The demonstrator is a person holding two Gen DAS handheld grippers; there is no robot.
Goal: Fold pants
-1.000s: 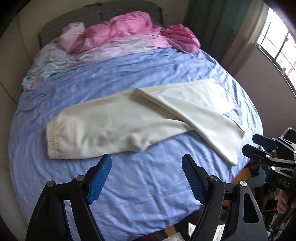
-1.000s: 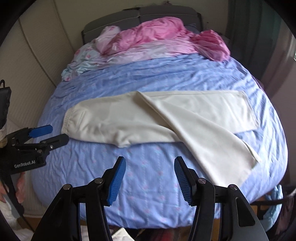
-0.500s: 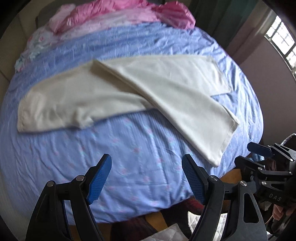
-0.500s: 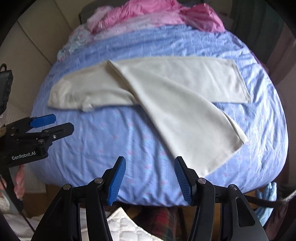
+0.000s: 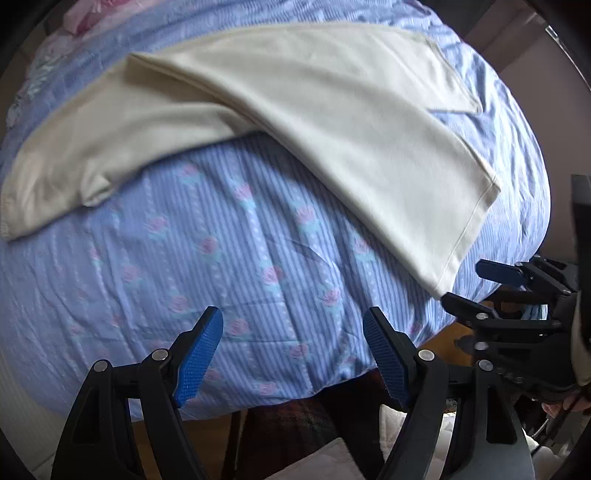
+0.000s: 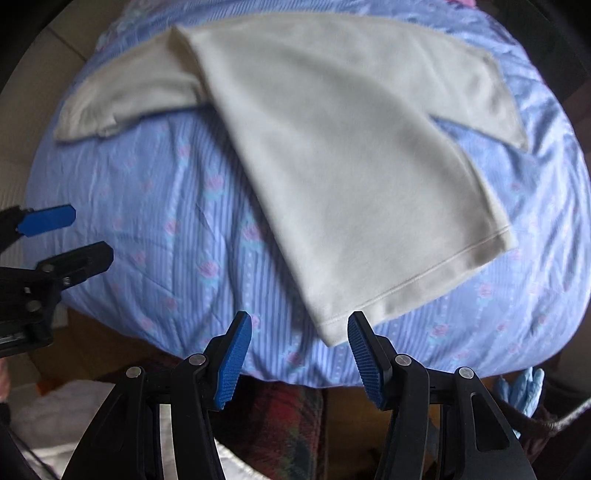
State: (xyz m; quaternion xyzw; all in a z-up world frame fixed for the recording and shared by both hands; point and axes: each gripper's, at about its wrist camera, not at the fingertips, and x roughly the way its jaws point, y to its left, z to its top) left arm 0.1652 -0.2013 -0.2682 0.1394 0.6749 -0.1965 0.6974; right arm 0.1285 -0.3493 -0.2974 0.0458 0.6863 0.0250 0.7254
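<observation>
- Cream pants lie flat on the bed, on a blue striped quilt with pink flowers. Waistband end toward the left, the two legs splayed apart toward the right.
- Near leg runs diagonally toward the bed's front edge; its hem sits close to that edge. Far leg hem lies farther back on the right.
- Left gripper: jaws spread wide, nothing between the blue pads, hovering over bare quilt, apart from the pants.
- Right gripper: jaws likewise released and empty; the corner of the near hem lies just ahead of its right pad, contact not discernible.
- Surroundings: pink bedding at the head of the bed; red plaid cloth below the bed edge; light blue item hanging lower right, identity unclear.
- Nothing lies on the pants.
</observation>
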